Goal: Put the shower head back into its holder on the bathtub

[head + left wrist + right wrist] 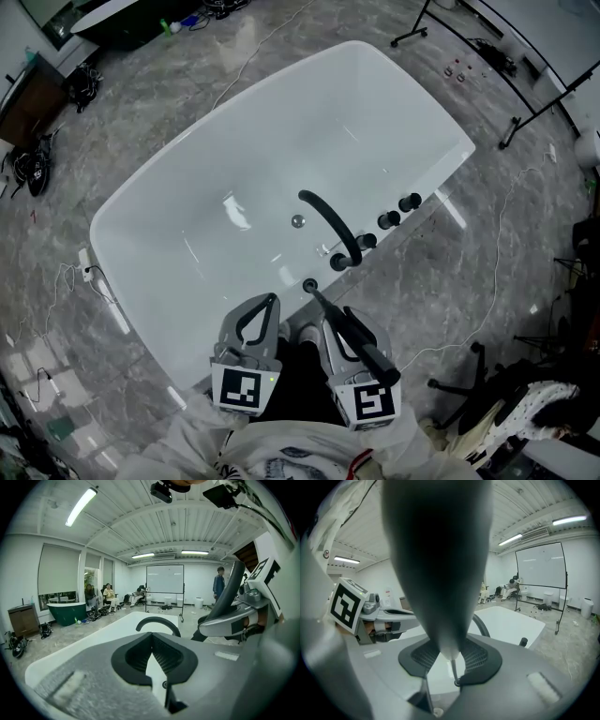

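The white bathtub [187, 187] lies below me. A small black round holder [309, 284] sits on its near rim. My right gripper [337, 323] is shut on the black stick-shaped shower head [366, 350], which slants with its thin end just above the holder. A thin hose [453, 672] runs from the shower head [440, 573] down to the hole. This dark handle fills the right gripper view between the pads [476, 656]. Left of it, my left gripper [270, 302] hangs over the rim, shut and empty. In its own view the left gripper [150, 637] has its tips together.
A curved black spout [330, 225] and black knobs [389, 220] stand on the rim beyond the holder. A drain [298, 221] is in the tub floor. Cables and stand legs [525, 117] lie on the grey floor. Seated people [110, 595] and a whiteboard [165, 579] are far off.
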Demonstrator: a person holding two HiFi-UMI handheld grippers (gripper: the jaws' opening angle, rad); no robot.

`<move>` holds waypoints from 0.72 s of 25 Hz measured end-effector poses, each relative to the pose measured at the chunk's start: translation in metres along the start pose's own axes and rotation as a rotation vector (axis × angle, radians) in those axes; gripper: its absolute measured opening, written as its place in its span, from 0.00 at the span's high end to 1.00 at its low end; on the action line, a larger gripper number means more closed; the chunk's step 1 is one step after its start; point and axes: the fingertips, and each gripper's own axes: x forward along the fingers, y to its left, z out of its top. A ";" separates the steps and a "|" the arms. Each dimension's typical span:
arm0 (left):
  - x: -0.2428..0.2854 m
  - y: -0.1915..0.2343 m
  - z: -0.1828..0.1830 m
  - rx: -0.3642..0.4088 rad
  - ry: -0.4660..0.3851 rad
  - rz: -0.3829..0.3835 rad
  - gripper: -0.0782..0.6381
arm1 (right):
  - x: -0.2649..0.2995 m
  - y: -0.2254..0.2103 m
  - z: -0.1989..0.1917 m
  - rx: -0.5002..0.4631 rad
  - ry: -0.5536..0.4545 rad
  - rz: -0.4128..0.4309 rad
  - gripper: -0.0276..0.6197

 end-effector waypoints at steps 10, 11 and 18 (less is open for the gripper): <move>0.014 -0.002 -0.025 -0.043 0.030 0.006 0.90 | 0.021 -0.006 -0.031 -0.005 0.039 -0.003 0.74; 0.015 -0.002 -0.027 -0.045 0.035 0.008 0.90 | 0.022 -0.007 -0.032 -0.003 0.041 -0.004 0.74; 0.022 -0.005 -0.030 -0.031 0.025 -0.002 0.90 | 0.027 -0.004 -0.042 0.008 0.044 -0.006 0.74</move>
